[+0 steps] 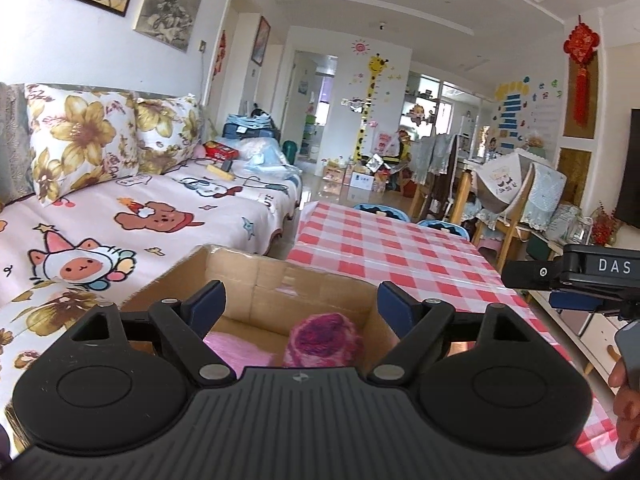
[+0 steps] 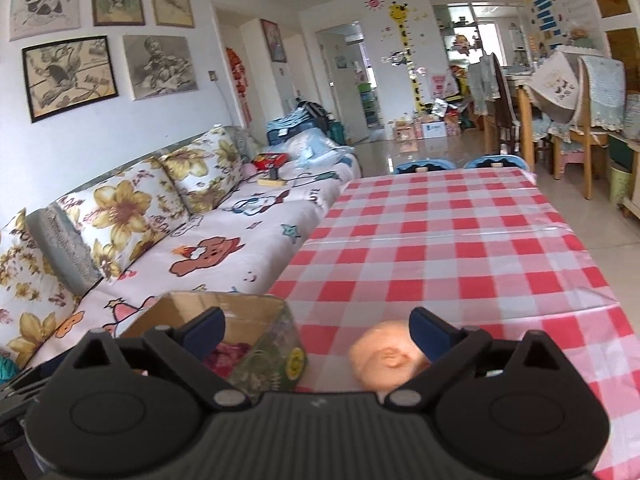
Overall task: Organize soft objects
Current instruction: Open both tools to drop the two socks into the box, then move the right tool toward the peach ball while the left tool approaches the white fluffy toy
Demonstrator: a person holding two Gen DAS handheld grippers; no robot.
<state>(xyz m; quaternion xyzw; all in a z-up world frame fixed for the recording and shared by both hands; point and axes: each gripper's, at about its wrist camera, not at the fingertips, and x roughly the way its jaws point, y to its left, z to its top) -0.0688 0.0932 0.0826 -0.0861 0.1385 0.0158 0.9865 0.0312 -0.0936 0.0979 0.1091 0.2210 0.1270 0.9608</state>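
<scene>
An open cardboard box (image 1: 280, 280) stands at the near left corner of the checked table. Inside it lie a pink and purple yarn ball (image 1: 326, 336) and a pale pink soft piece (image 1: 232, 346). My left gripper (image 1: 300, 300) hovers over the box, open, with nothing between its fingers. In the right wrist view the same box (image 2: 224, 312) sits at lower left, and a peach doll head (image 2: 386, 358) lies on the tablecloth just inside the right finger (image 2: 430, 330). My right gripper (image 2: 316, 330) is open; its pads do not press on the head. It also shows at the left view's right edge as a black body (image 1: 580, 272).
The red and white checked tablecloth (image 2: 440, 240) stretches ahead. A sofa (image 1: 140, 216) with flowered cushions runs along the left, close to the table. Two blue stools (image 2: 460, 166) stand at the far end, dining chairs (image 2: 580, 120) further right. A hand (image 1: 624, 392) shows at the right edge.
</scene>
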